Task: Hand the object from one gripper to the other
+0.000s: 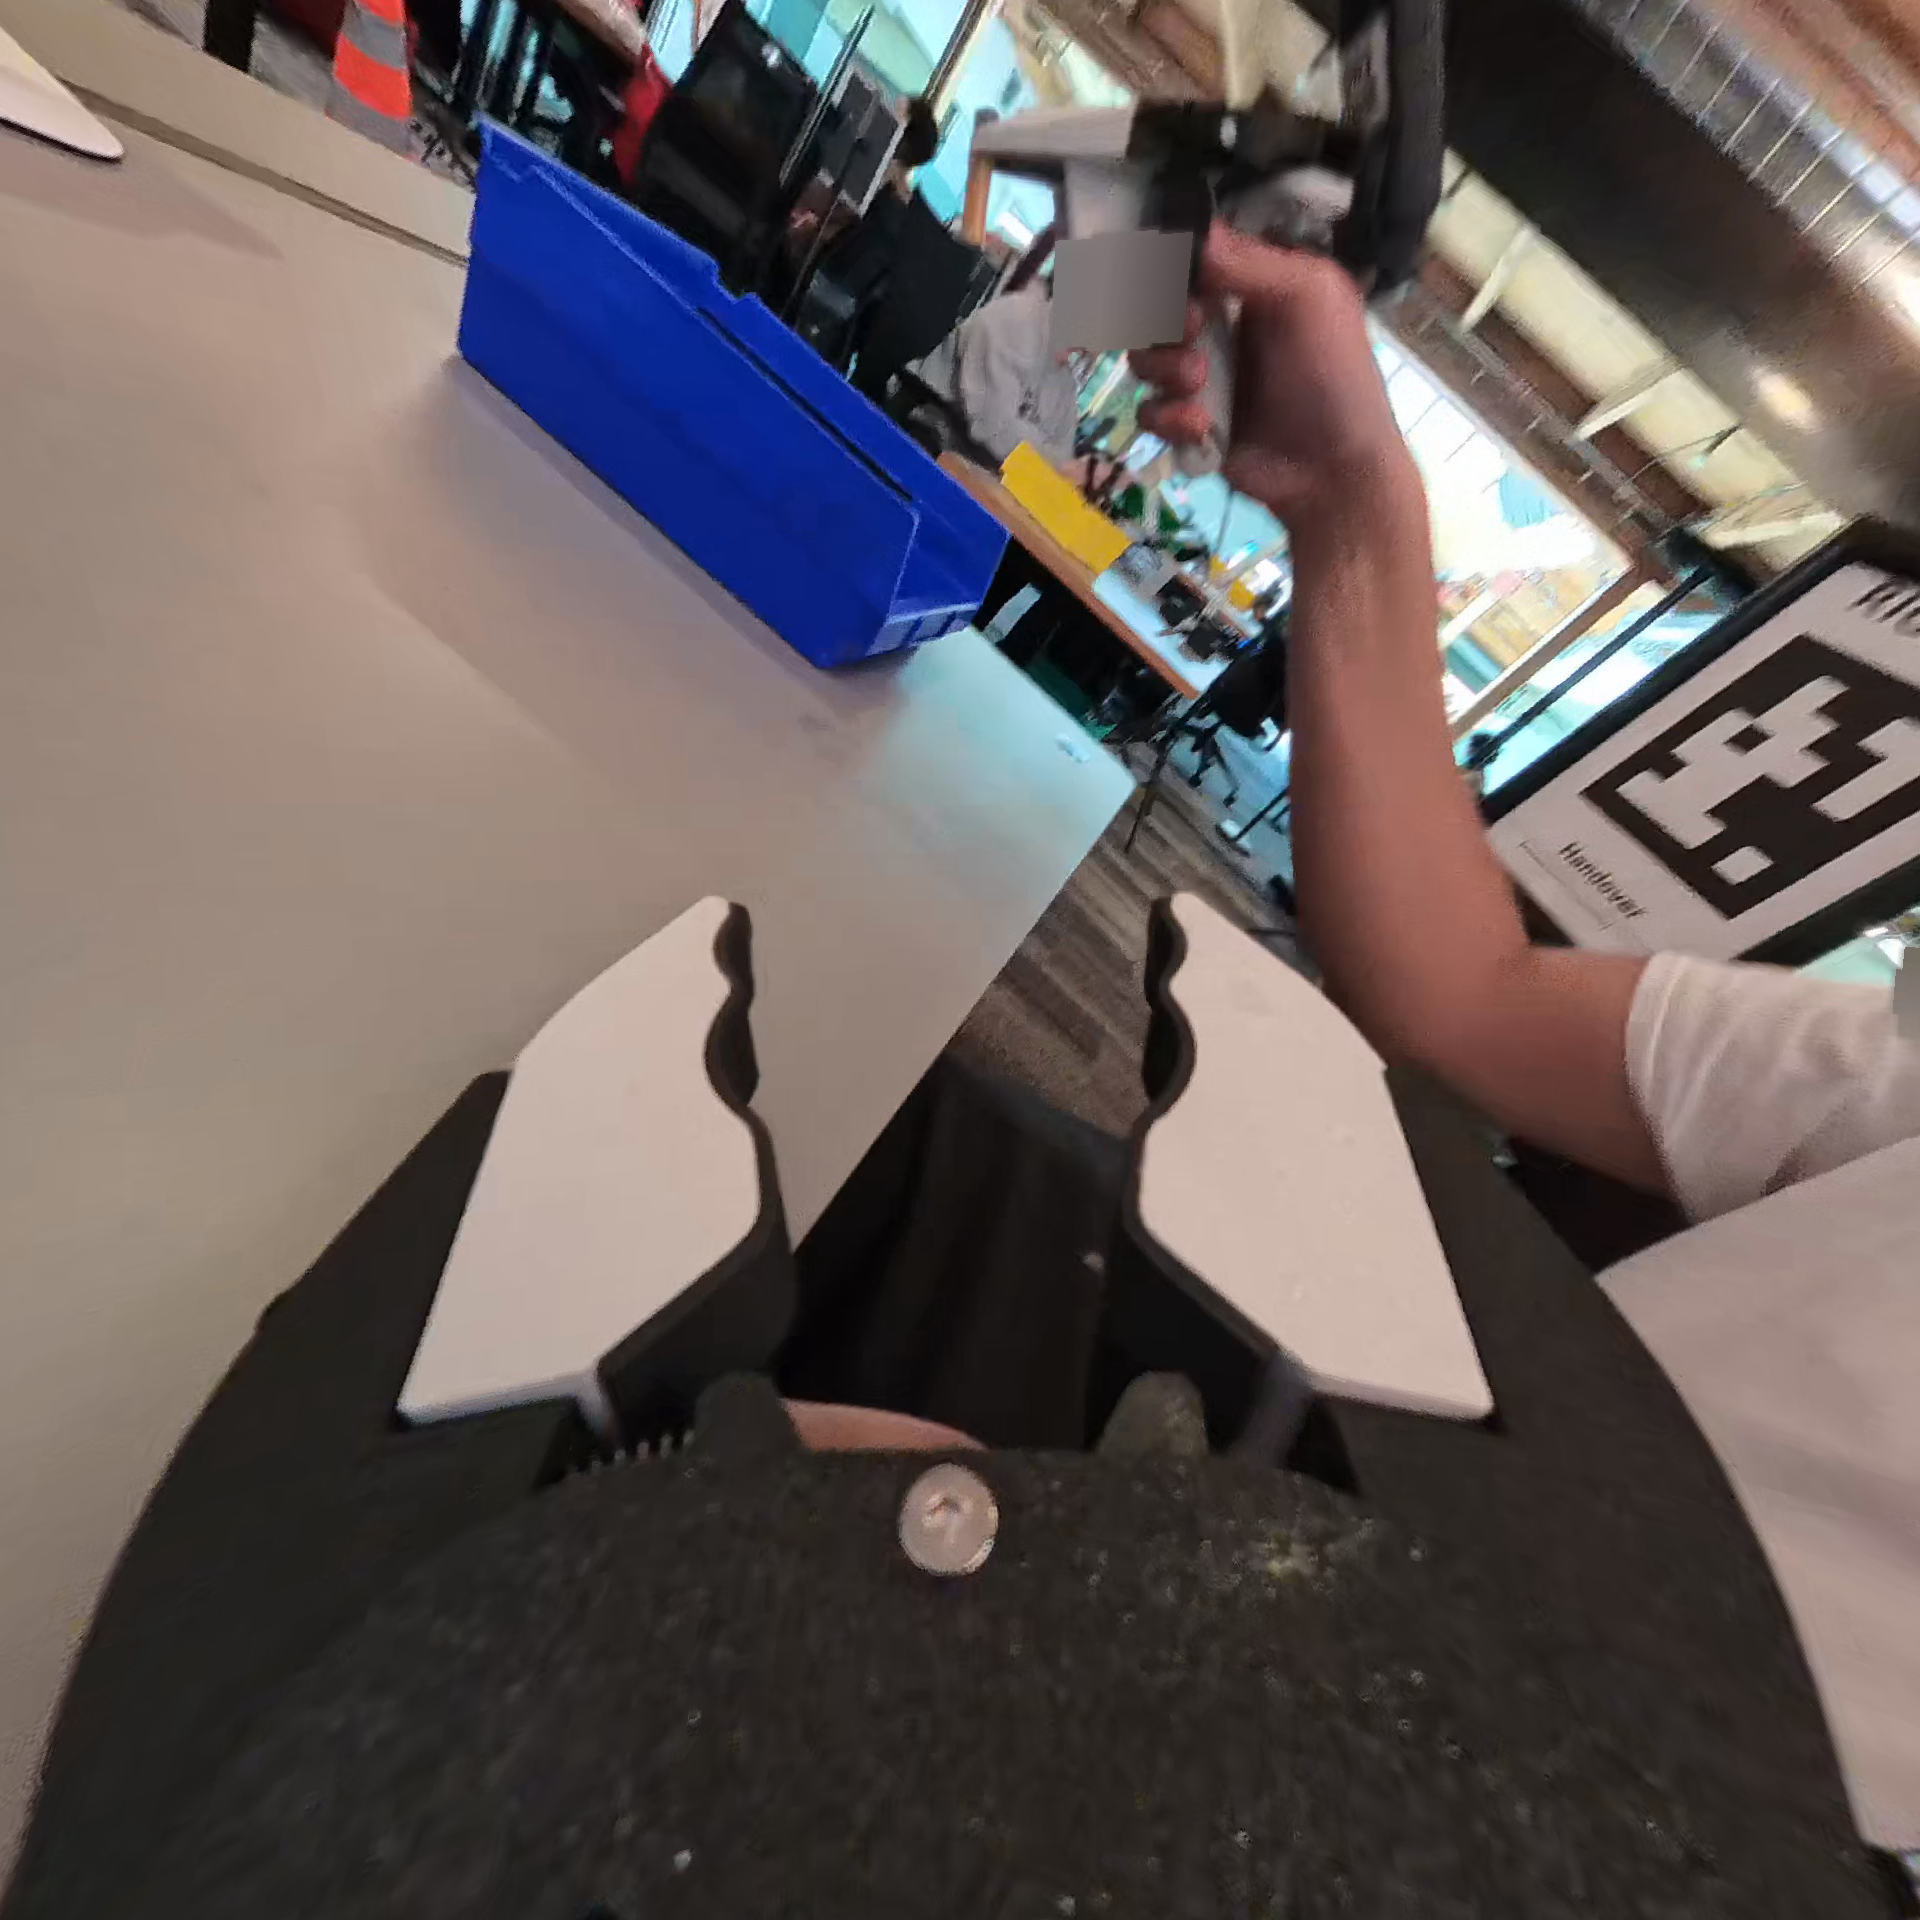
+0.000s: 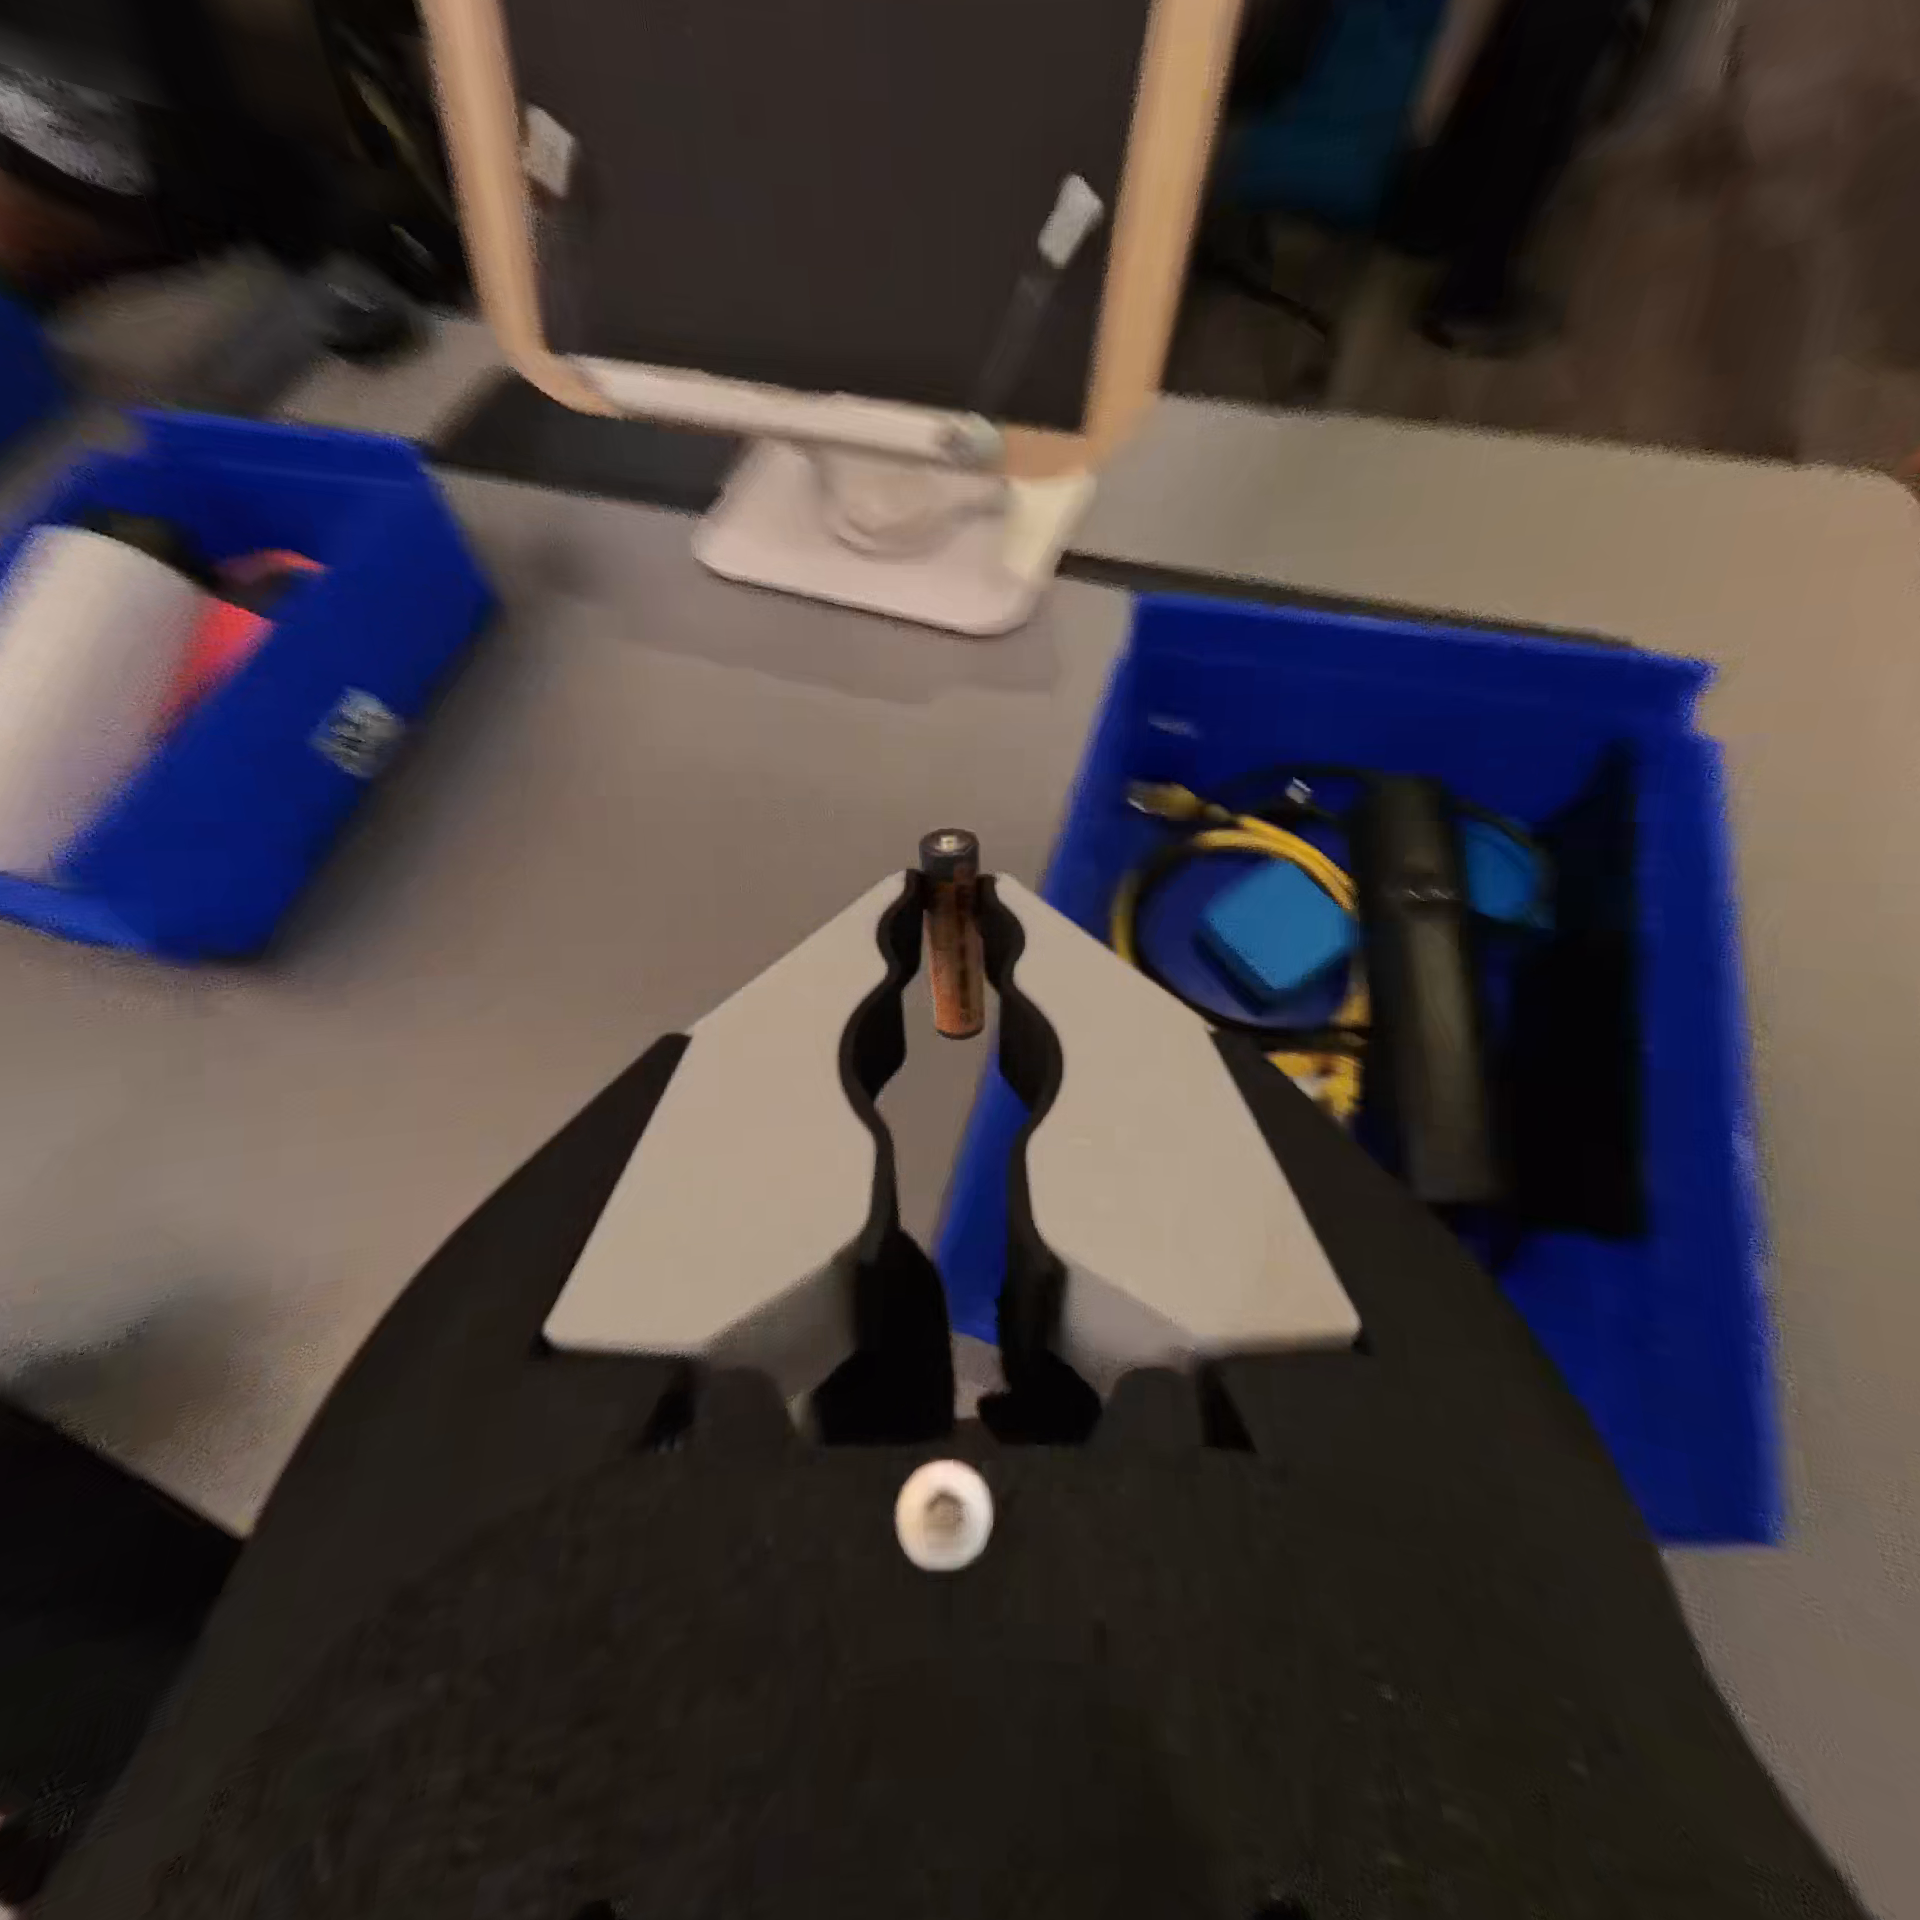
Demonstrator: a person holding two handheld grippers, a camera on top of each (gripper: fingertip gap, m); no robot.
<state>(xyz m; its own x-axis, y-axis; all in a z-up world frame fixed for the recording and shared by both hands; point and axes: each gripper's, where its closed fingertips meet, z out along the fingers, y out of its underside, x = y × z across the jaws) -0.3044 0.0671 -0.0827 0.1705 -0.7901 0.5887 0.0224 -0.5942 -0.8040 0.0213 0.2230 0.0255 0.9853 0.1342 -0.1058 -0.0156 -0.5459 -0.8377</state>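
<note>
Battery (image 2: 954, 935) upright, pinched at right tongs (image 2: 951, 883) tips; left tongs (image 1: 951, 914) wide apart, empty

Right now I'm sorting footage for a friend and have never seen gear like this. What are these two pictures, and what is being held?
No robot here: a person holds a hand-operated two-finger gripper in each hand, each with a camera looking along its fingers.

The left wrist view shows the left gripper open and empty, over a grey table carrying a blue bin. The person's other hand is raised beyond it, gripping a handle.

The right wrist view shows the right gripper shut on a small battery at its fingertips. Below stand a blue bin of cables and tools, another blue bin on the left, and a tablet-like screen on a white stand.
</note>
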